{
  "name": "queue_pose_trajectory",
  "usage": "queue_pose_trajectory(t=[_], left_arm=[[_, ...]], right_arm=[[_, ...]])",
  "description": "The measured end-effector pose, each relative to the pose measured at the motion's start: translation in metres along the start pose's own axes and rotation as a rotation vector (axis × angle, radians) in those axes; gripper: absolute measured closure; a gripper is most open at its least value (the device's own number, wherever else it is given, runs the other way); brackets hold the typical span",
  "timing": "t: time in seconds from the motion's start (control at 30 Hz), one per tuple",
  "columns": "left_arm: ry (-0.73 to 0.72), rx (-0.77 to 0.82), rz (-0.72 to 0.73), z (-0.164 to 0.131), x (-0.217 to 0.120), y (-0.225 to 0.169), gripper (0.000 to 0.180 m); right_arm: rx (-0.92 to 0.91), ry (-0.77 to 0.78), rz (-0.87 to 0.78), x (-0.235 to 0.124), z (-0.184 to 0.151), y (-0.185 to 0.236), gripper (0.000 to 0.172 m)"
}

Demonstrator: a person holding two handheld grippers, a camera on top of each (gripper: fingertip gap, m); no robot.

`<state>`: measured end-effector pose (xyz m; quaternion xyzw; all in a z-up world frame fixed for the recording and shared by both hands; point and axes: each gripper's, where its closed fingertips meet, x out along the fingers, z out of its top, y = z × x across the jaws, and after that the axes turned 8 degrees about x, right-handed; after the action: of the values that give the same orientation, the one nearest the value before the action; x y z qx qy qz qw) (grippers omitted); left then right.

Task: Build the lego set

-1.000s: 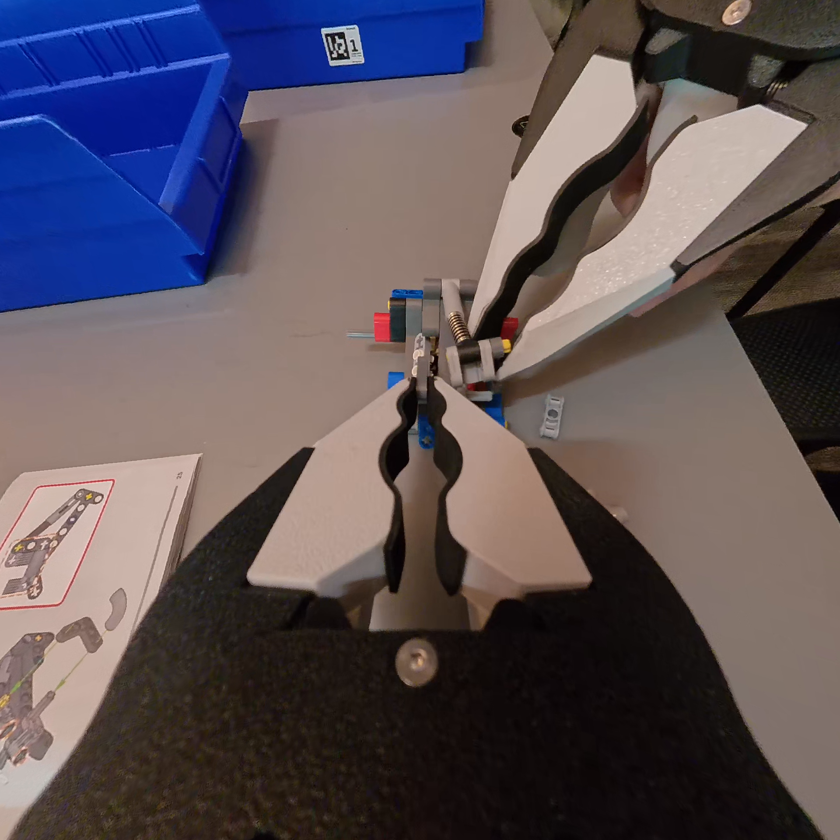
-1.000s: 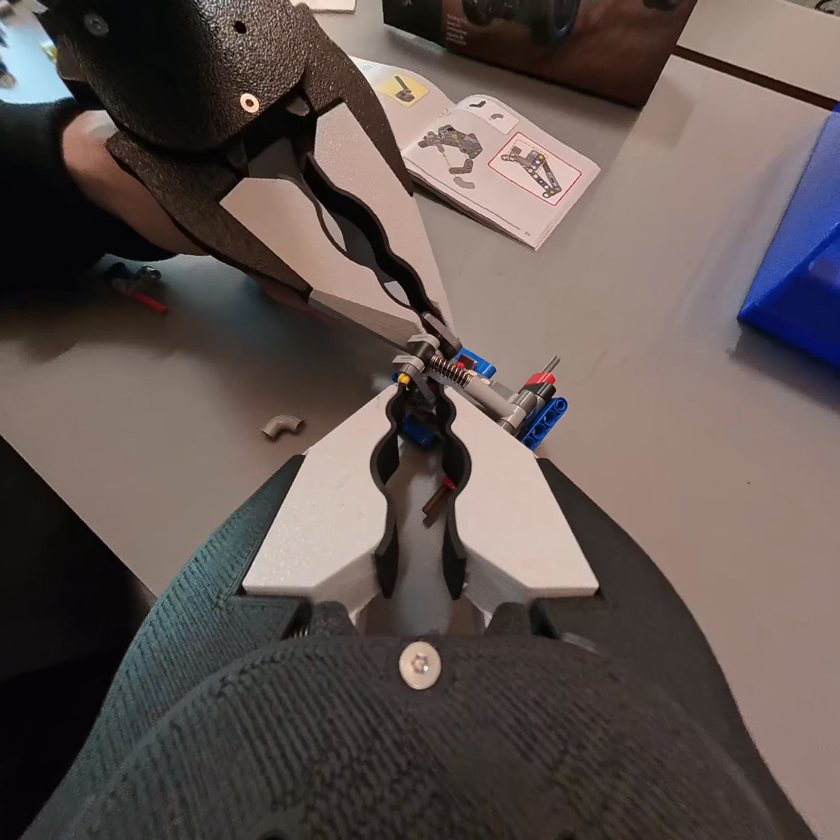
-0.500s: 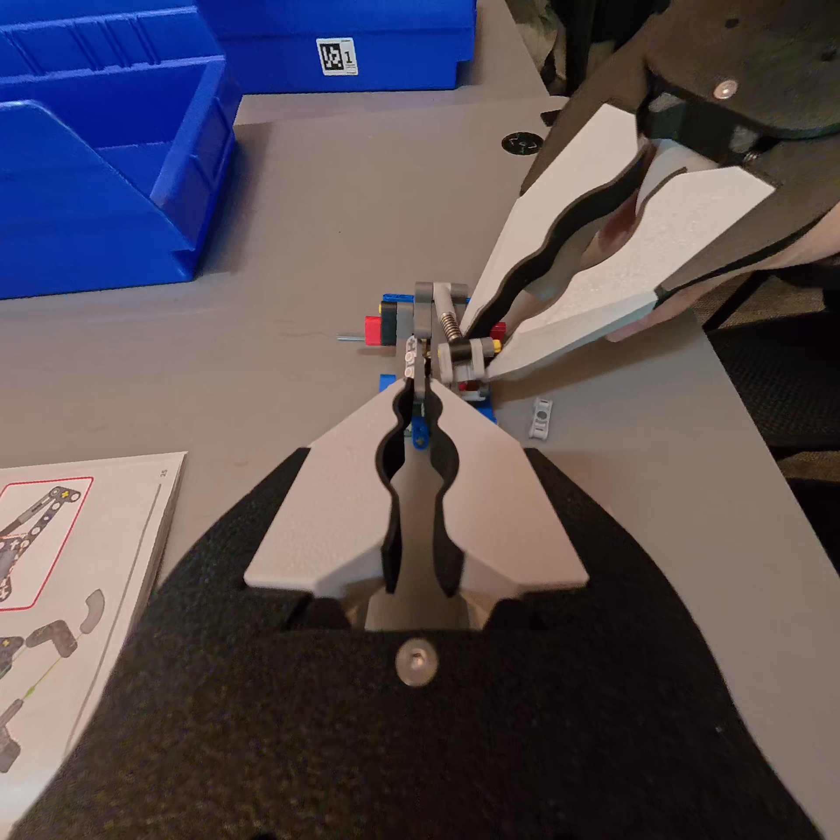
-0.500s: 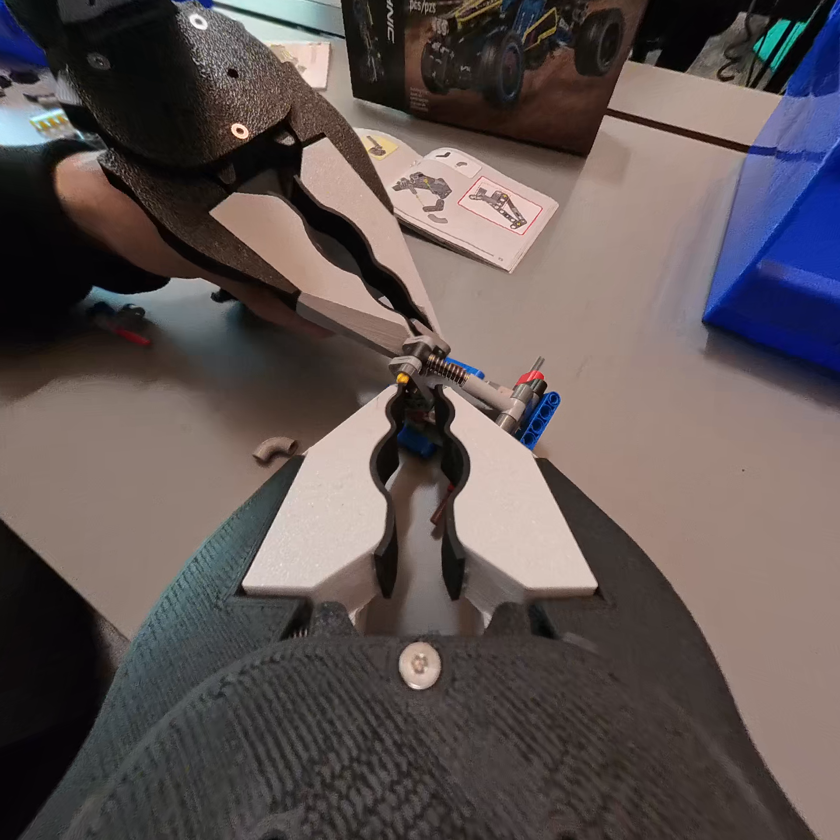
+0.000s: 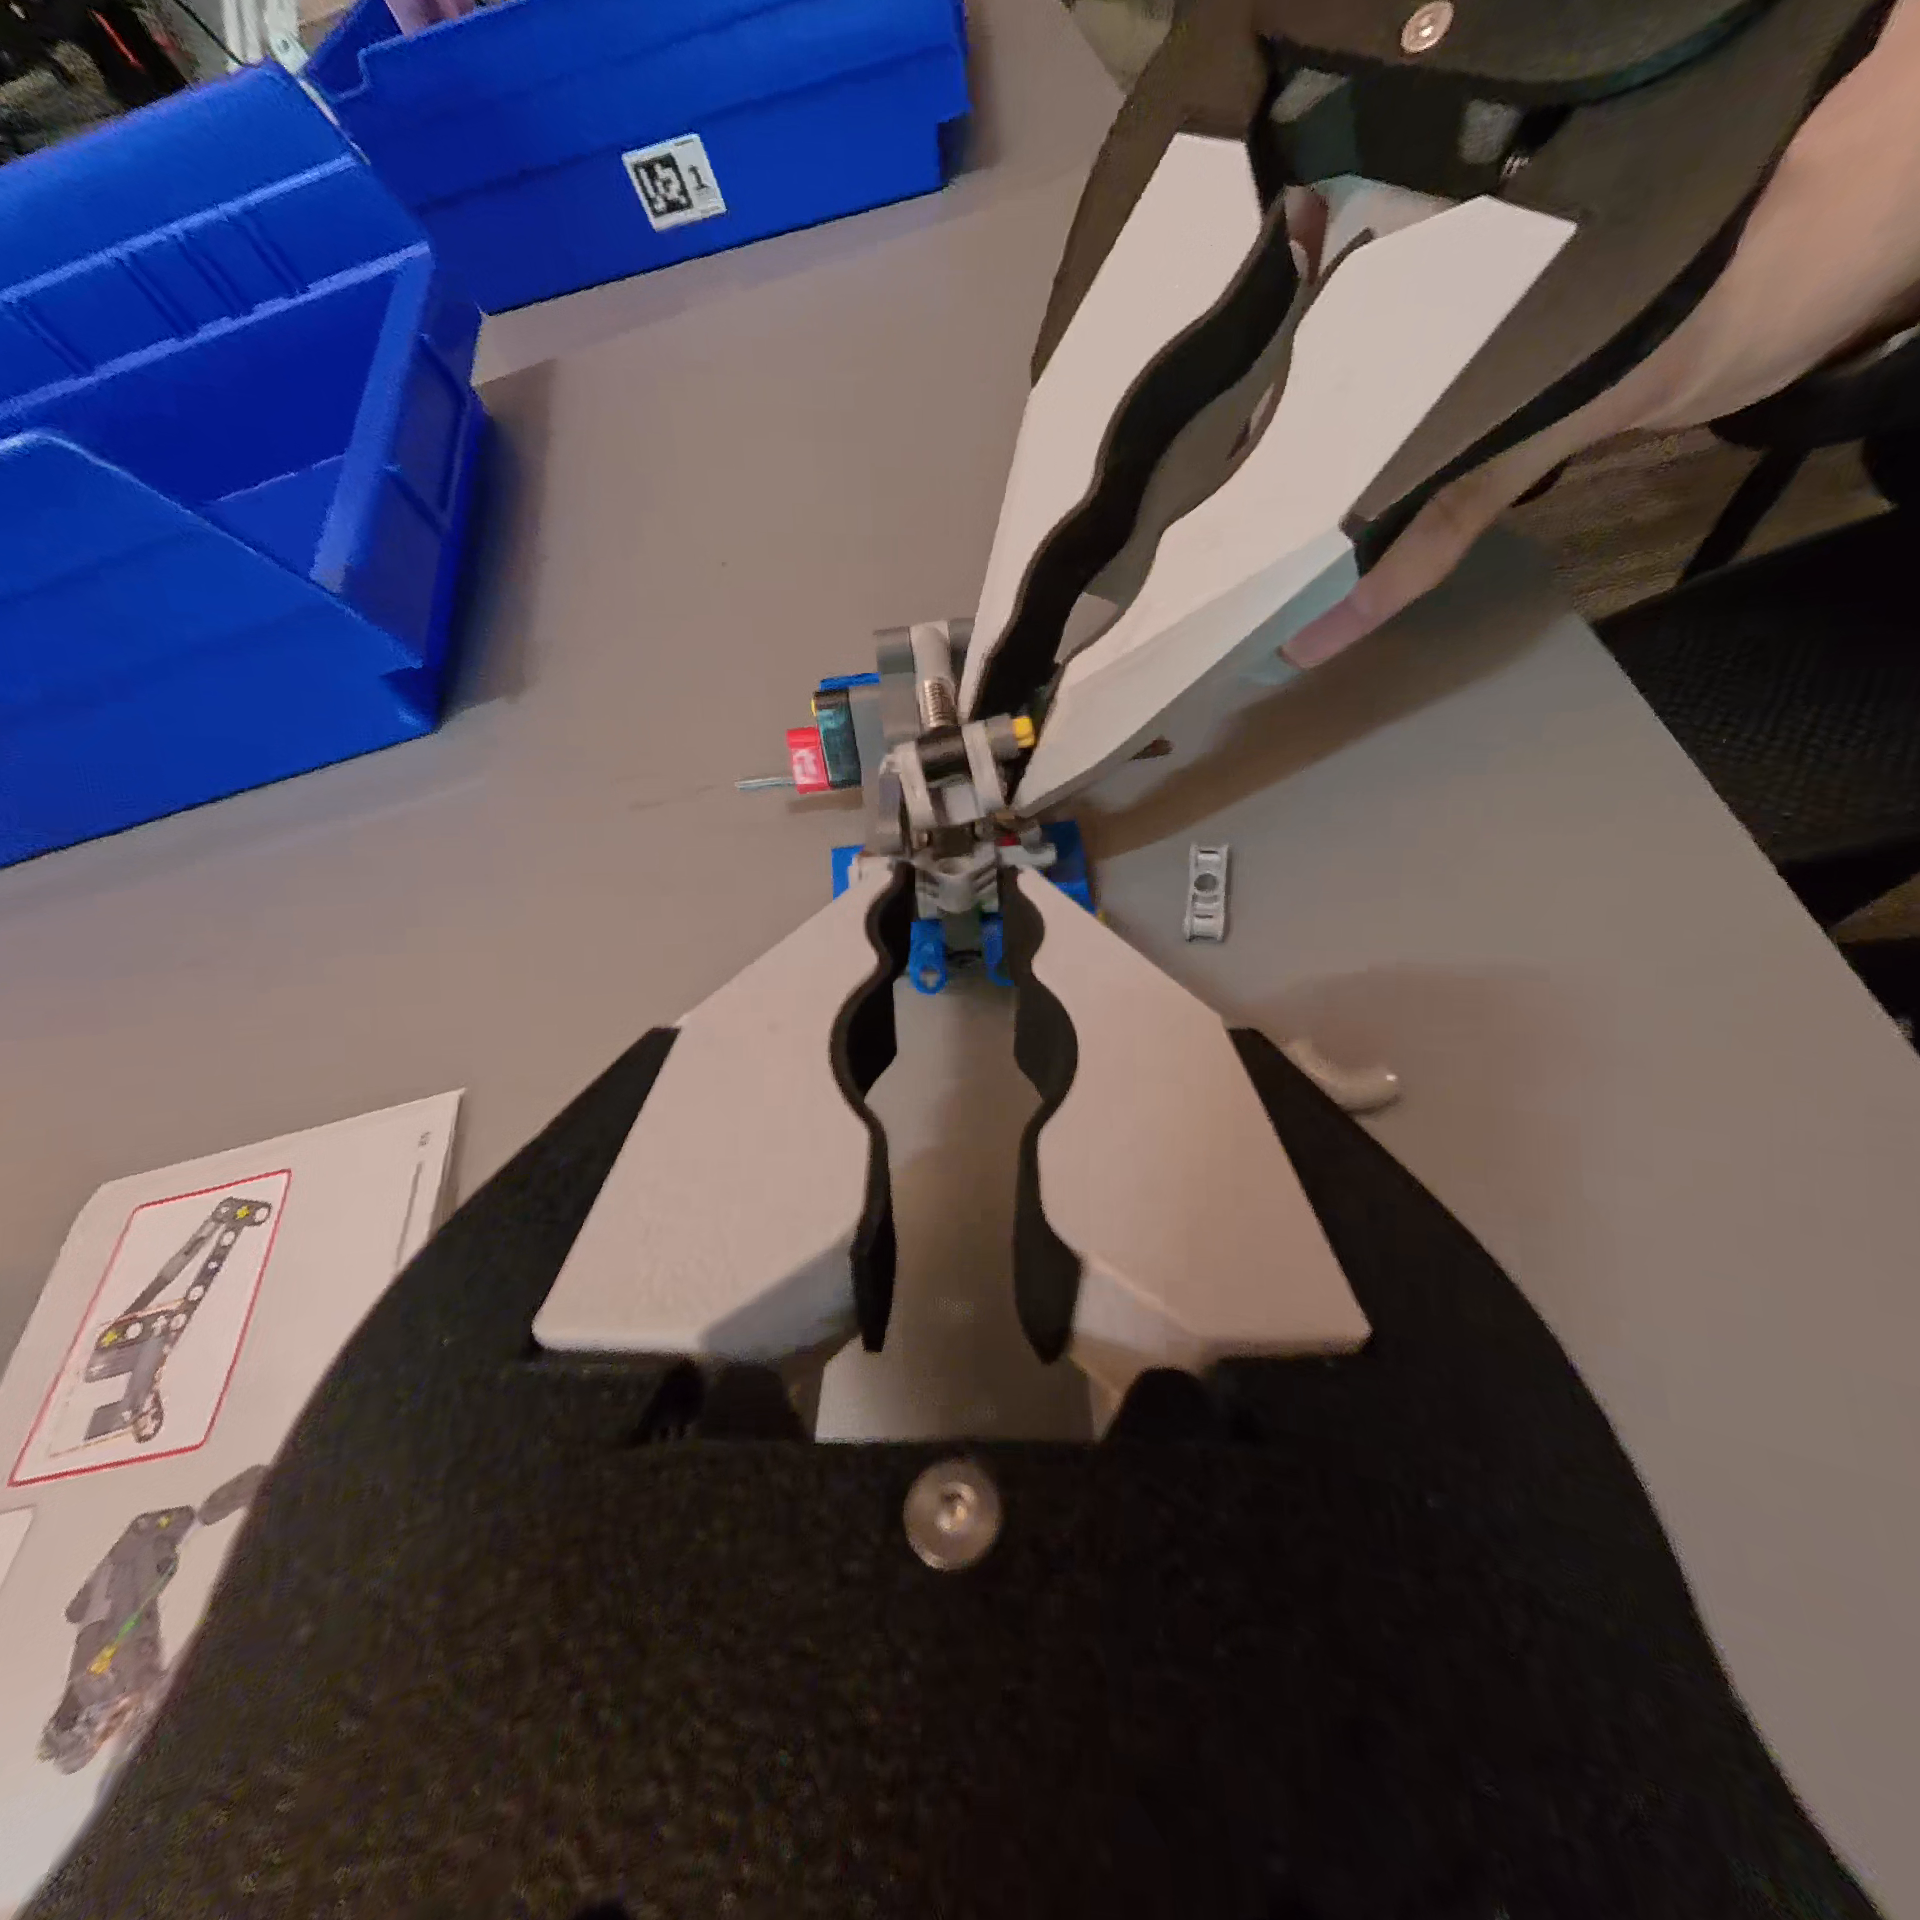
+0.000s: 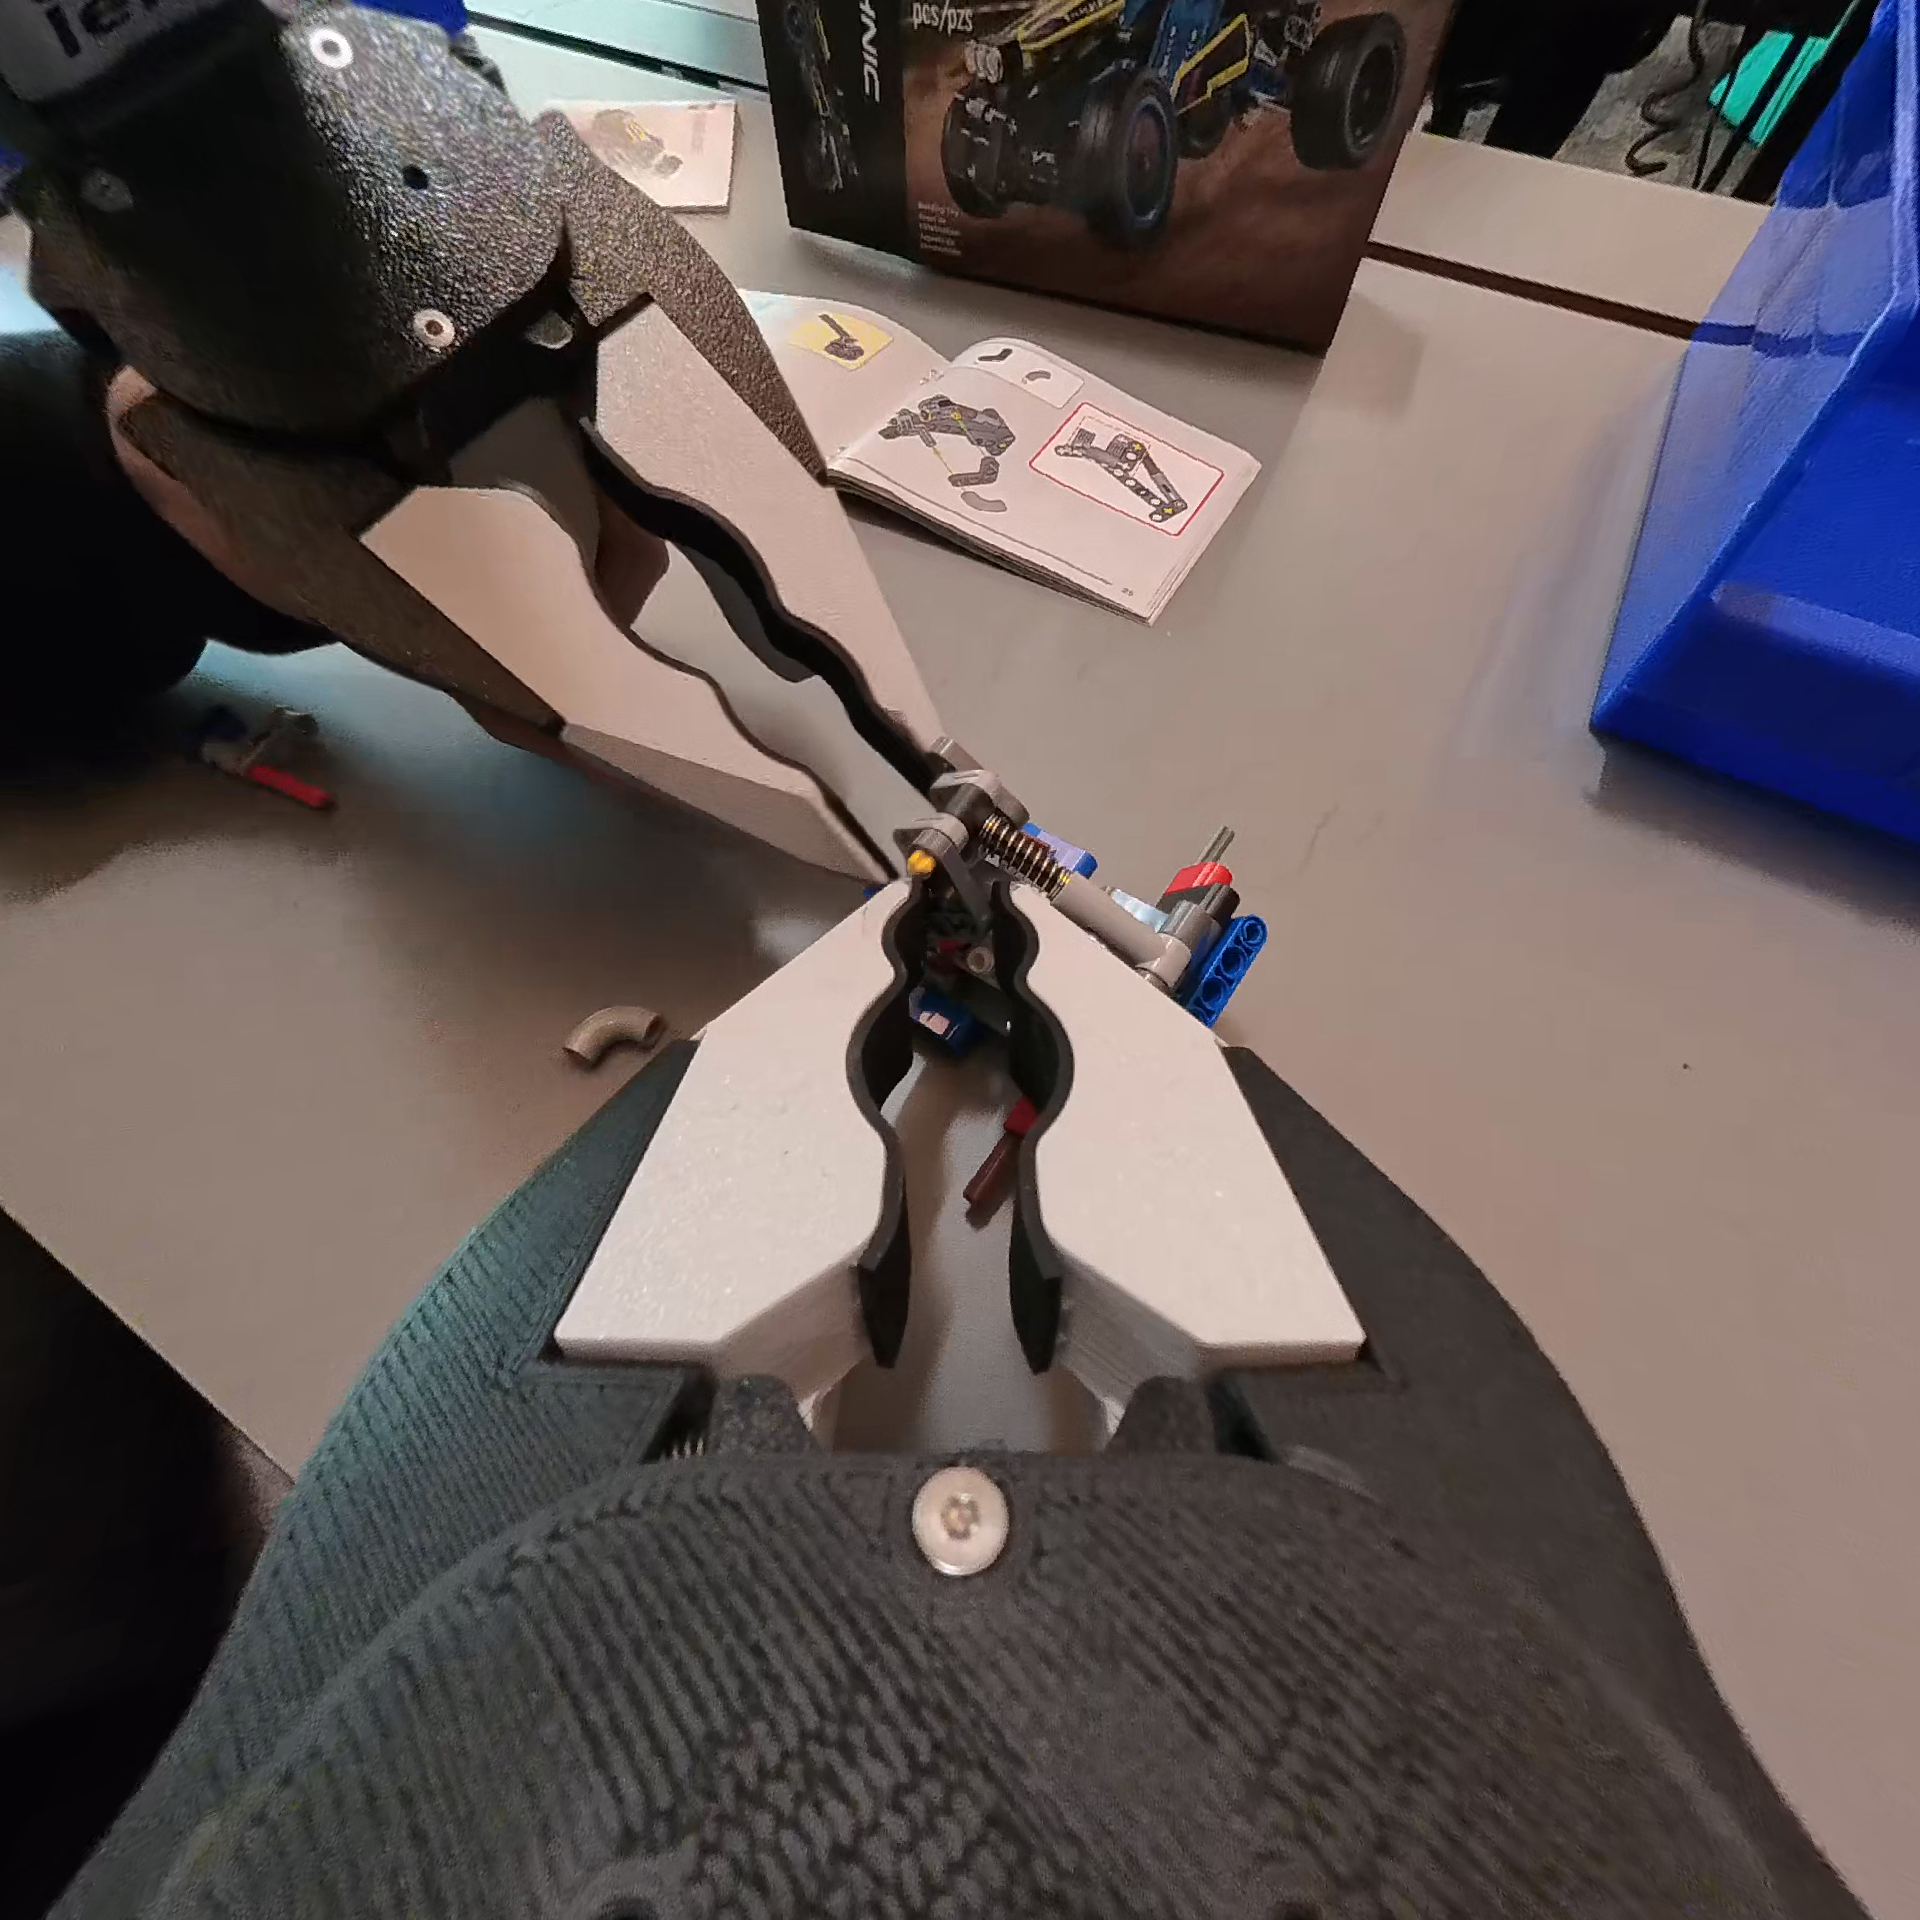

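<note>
**Two tongs meet on one small brick assembly**

Two hand-held tongs reach from opposite sides to a small brick assembly (image 5: 935,748) that sits on the grey counter (image 5: 623,935), roughly mid-counter, in front of the blue bins (image 5: 208,416).

The left tongs (image 5: 951,883) were pressed flat together on a thin grey piece a moment ago. Now they are parted and flank a light grey connector block at the near end of the assembly. Whether their pads press on that block cannot be told.

The right tongs (image 6: 951,904) have not changed. They stay narrowly pinched on the dark grey parts just below the spring shock absorber (image 6: 1023,857), so they alone clearly hold the assembly.

A loose light grey connector (image 5: 1205,891) lies just beside the assembly. A curved grey piece (image 6: 613,1034) and a dark red pin (image 6: 997,1158) also lie on the counter near the right tongs.

An open instruction booklet (image 6: 1039,468) and a toy-car box (image 6: 1091,135) sit farther back.
</note>
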<state>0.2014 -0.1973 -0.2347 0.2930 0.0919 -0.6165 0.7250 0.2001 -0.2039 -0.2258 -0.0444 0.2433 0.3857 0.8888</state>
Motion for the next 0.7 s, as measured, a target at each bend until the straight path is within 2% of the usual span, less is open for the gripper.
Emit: queue_pose_trajectory(t=[0.37, 0.7], left_arm=[[0.004, -0.012, 0.019, -0.0012, 0.002, 0.0033, 0.174], [0.024, -0.03, 0.027, -0.0021, 0.0059, 0.0041, 0.178]], right_arm=[[0.019, 0.004, 0.009, -0.0007, -0.0017, -0.0008, 0.163], [-0.008, 0.111, 0.025, -0.0034, -0.0042, -0.0017, 0.164]])
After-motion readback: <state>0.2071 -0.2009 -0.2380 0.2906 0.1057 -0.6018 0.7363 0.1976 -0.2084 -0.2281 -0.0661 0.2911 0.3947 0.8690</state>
